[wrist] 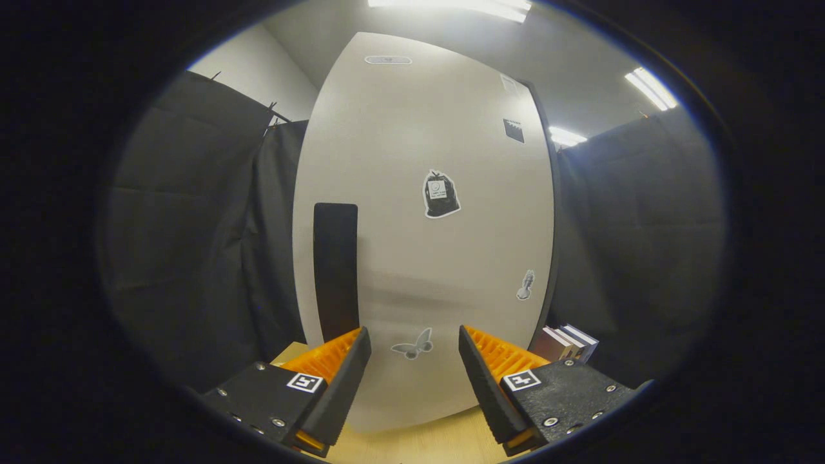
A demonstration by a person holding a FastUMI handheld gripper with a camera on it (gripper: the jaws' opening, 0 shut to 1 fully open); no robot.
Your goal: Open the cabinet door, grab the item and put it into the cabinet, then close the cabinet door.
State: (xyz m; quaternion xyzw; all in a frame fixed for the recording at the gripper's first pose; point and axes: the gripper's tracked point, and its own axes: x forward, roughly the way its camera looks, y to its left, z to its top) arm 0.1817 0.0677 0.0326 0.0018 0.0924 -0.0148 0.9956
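Your tool [414,361] is open and empty, facing the closed cabinet door [425,245], so you can reach its dark handle [336,270] at the door's left side

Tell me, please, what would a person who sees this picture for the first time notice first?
The eye falls first on the pale cabinet door, shut, standing just ahead of the open gripper. Its tall black handle rises above one finger, and stickers dot the door, a black bag sticker near its middle and a butterfly sticker between the fingers. Some books stand beside the door's lower corner, on the wooden table.
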